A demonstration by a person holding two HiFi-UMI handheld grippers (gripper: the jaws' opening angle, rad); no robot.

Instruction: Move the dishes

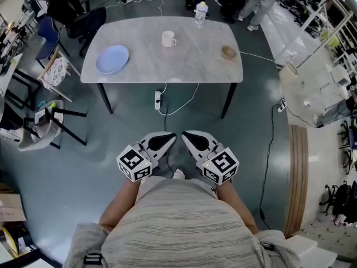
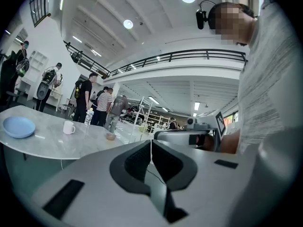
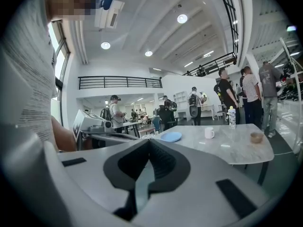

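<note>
status: both tools are at the person's waist, well apart from the table [image 1: 167, 68], and no dish is engaged.

left gripper [image 1: 169, 138]: jaws closed pad to pad, nothing between them. this is confirmed in the left gripper view, where the two dark pads meet on one seam.

right gripper [image 1: 186, 134]: jaws likewise pressed together and empty, as the right gripper view shows.

location of the dishes: all three sit on the tabletop, straight ahead of the tools across a stretch of open floor.
- the blue plate [image 1: 112, 58] lies at the left end, near the front edge.
- the white mug [image 1: 168, 38] stands near the middle, farther back.
- a small brown item, probably a bowl [image 1: 228, 52], sits toward the right end; it is too small in the head view to confirm its form.
- a bottle [image 1: 201, 14] stands at the far edge.

governing relation: the table's long axis runs left to right across the person's front. the plate therefore falls on the left gripper's side and the bowl on the right gripper's side, while the mug lies close to the midline between them.

requirement for the next move, as a judgement: approach the table and open the jaws before any pick.
</note>
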